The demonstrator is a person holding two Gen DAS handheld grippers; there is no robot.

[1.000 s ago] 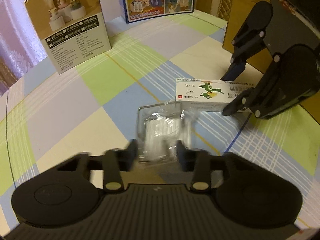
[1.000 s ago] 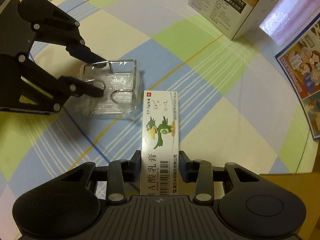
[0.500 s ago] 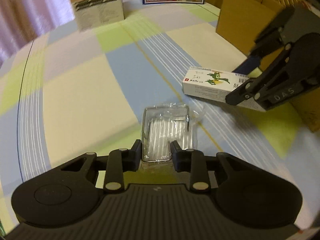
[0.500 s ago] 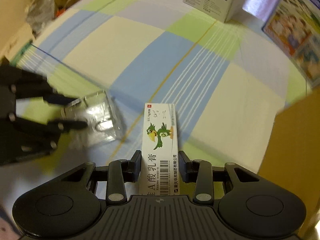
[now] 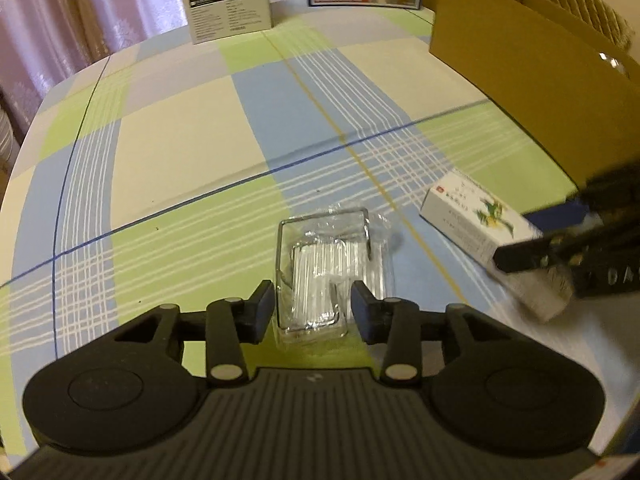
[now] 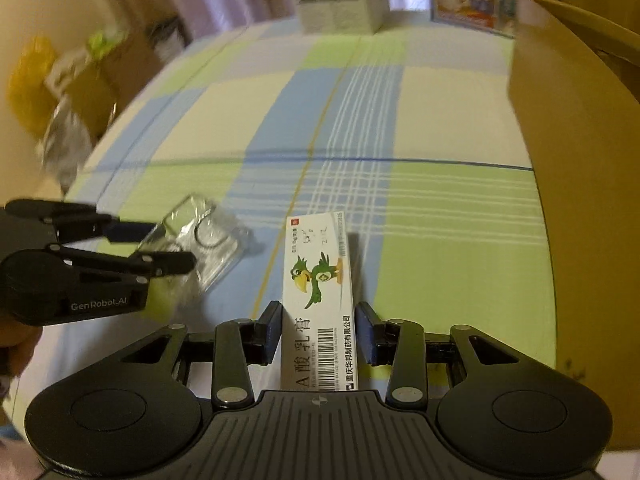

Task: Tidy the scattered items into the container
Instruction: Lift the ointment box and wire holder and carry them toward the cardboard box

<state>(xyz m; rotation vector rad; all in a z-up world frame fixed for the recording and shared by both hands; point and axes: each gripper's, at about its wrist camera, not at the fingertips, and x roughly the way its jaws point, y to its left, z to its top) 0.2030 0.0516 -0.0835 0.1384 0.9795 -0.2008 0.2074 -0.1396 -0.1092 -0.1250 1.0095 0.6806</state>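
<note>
With the clear packet (image 5: pixel 328 272) clamped in the left gripper (image 5: pixel 314 308) and the white carton (image 6: pixel 320 296) clamped in the right gripper (image 6: pixel 320 334), both lower-centre above the surface, carriage to the cardboard box (image 6: pixel 580 160) at right is judged next.

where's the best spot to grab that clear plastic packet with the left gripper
Grip the clear plastic packet across its narrow width at the near end, coming in low along its length. It lies flat and long, pointing away from the left gripper, whose fingers already flank that end.
</note>
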